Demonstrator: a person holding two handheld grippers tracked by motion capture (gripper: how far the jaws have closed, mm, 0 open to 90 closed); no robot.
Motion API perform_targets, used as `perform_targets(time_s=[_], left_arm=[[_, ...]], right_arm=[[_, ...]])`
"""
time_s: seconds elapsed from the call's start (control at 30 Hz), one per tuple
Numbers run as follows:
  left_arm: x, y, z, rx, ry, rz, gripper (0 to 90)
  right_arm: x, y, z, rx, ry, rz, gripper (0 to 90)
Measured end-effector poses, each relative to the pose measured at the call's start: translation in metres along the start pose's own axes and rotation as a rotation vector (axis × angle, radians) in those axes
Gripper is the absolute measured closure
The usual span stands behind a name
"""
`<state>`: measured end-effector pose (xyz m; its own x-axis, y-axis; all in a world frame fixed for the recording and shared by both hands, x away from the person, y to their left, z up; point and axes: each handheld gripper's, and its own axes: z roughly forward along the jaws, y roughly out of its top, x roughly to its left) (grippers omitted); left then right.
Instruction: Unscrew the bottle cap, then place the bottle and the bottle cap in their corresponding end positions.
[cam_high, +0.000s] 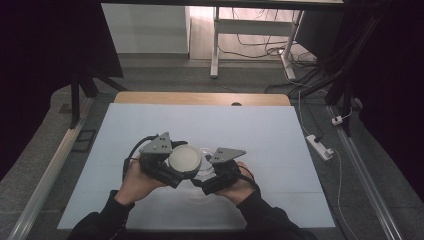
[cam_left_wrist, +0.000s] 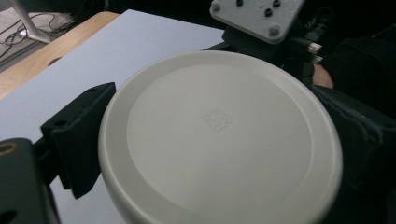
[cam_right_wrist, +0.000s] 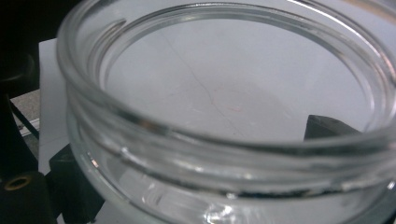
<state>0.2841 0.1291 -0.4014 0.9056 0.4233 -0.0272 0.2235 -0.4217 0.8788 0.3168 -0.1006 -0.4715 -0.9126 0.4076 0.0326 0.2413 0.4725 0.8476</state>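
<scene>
- Near the middle of the bench (cam_high: 280, 150), toward the person's side, a white lid (cam_high: 184, 158) is held in the left tool (cam_high: 176, 167), its jaws closed against the lid's rim on both sides.
- In the left gripper view the lid (cam_left_wrist: 219, 135) is seen flat-side up and slightly tilted, with one black jaw pressed to its left edge and the other partly hidden at the right.
- A clear glass jar (cam_high: 204, 161) is gripped by the right tool (cam_high: 207, 175), just beside the lid and partly covered by it in the high view.
- In the right gripper view the jar (cam_right_wrist: 224, 154) is seen open and empty, its threaded neck close to the camera; the jaws are closed on its wall.
- The lid is judged to be off the jar or only loosely against it; which of the two cannot be told.
- A cross-threaded fit is a risk if the tilted lid is brought onto the neck unevenly.
- The smooth glass could slip in the jaws if twisting force is applied.
- The lid could be dropped, since it is held only by its thin rim.
</scene>
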Motion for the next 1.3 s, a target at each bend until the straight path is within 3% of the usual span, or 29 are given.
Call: perform_targets(time_s=[0.77, 1.3], left_arm=[[-0.010, -0.019, -0.010, -0.016, -0.009, -0.008, 7.5], [-0.015, -0.030, 0.006, -0.002, -0.042, -0.004, 7.5]], right_arm=[[-0.019, 0.006, -0.002, 0.000, -0.062, 0.019, 6.7], [-0.044, 0.014, 0.002, -0.012, -0.113, 0.037, 6.7]])
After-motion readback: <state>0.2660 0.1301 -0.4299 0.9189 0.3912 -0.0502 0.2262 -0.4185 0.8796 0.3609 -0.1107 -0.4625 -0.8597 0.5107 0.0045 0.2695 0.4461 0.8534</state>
